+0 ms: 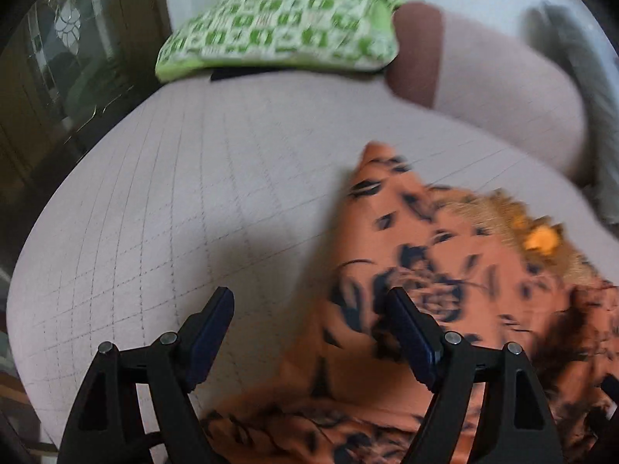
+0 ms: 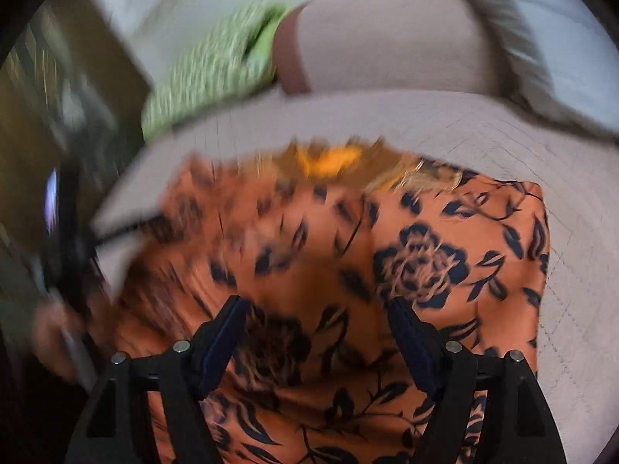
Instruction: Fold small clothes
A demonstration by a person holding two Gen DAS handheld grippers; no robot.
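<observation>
An orange garment printed with dark flowers lies spread on a pale quilted bed cover. A frilly yellow-orange trim sits at its far edge. My left gripper hangs open over the garment's left edge, with nothing between its fingers. In the right wrist view the same garment fills the middle, blurred on the left side. My right gripper is open above the cloth and grips nothing. The other gripper's dark body shows as a blur at the left.
A green-and-white patterned pillow lies at the head of the bed, with a pale pink bolster with a brown end beside it. Dark wooden furniture stands past the bed's left edge. A grey cloth hangs at the far right.
</observation>
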